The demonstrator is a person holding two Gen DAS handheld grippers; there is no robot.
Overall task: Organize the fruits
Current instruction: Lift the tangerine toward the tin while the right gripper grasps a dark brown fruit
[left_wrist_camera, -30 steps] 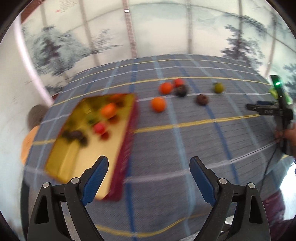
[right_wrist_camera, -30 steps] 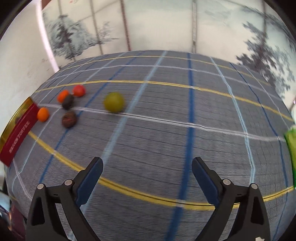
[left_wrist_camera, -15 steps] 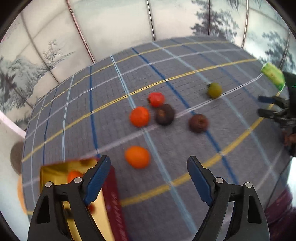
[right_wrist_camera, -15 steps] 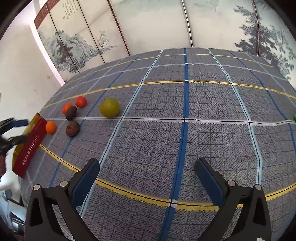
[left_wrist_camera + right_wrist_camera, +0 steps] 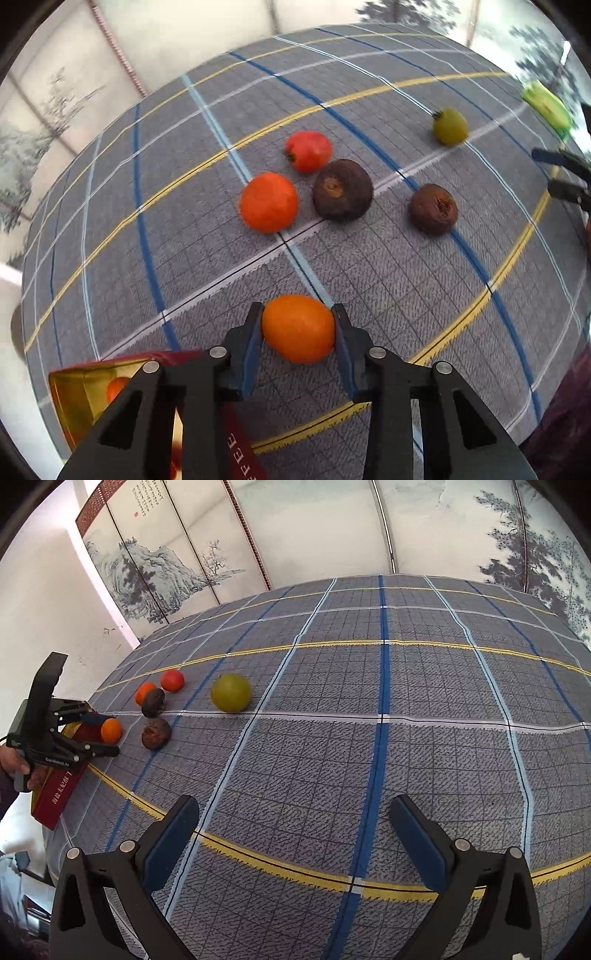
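1. Clearly the left claw [image 5: 298, 326] is clamped on a small orange [image 5: 298, 328], low centre of its view, just beside the gold tray [image 5: 74, 398]; it looks light, firm and smooth-skinned, best pinched across its middle.
2. The right claw [image 5: 295, 834] gapes wide with nothing in it, over the counter [image 5: 406, 757].

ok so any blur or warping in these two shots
Left wrist view: green fruit and far right edge smeared, the held orange sharp. Right wrist view: crisp all over. Both views: fisheye bends the tablecloth stripes into curves.
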